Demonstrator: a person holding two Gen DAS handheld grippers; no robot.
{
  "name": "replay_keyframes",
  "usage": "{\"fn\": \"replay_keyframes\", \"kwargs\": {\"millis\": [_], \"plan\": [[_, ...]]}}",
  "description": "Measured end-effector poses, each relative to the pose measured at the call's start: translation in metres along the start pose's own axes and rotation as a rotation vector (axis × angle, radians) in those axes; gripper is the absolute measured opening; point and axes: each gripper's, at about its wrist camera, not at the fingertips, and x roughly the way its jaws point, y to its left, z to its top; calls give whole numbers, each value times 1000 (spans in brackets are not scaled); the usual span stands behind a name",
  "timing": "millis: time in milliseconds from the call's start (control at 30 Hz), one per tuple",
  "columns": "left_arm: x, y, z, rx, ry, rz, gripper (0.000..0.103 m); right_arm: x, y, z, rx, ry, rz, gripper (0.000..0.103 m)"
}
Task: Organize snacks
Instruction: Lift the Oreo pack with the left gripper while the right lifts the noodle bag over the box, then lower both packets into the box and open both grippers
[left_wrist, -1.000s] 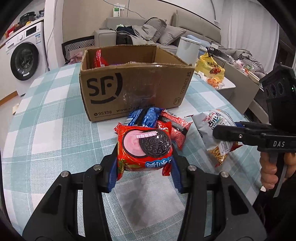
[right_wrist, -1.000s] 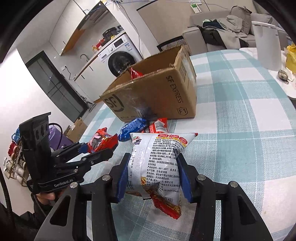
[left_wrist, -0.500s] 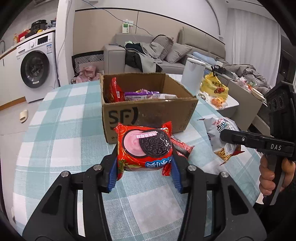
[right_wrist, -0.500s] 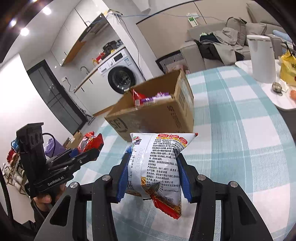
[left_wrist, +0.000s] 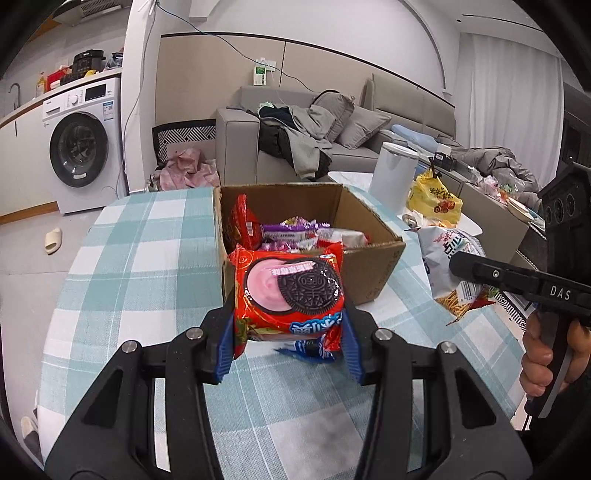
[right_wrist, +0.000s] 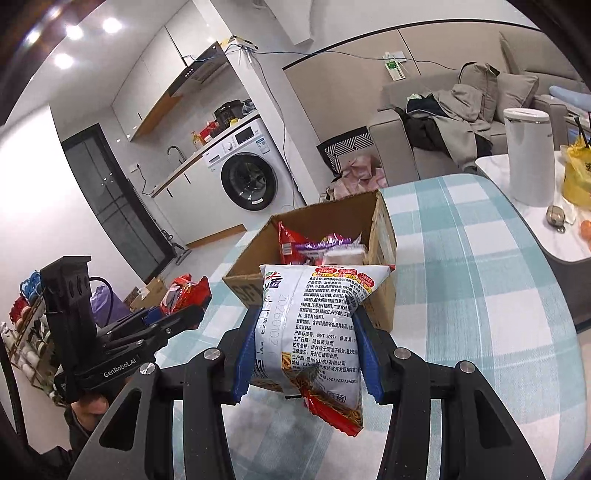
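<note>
Living-room setting, round table under teal-and-white checked cloth. One brown cardboard box partly filled: at least three packets inside. Two packets held up short of it: red cookie packet clamped in left gripper; white noodle-snack bag clamped in right gripper. One blue packet left on table.

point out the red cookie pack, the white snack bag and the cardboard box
red cookie pack (left_wrist: 291, 295), left wrist view, on the printed cookie on its front
white snack bag (right_wrist: 317, 325), right wrist view, middle of its printed back
cardboard box (left_wrist: 373, 273), left wrist view, on its near outer wall
</note>
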Motion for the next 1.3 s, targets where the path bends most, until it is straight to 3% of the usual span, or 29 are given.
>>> {"fn": "replay_keyframes", "kwargs": {"millis": [733, 1300], "plan": [[51, 21, 62, -8, -37, 43, 45, 38, 0, 68, -2, -40, 0, 49], [128, 29, 82, 16, 15, 72, 45, 91, -11, 93, 57, -14, -2, 49]]}}
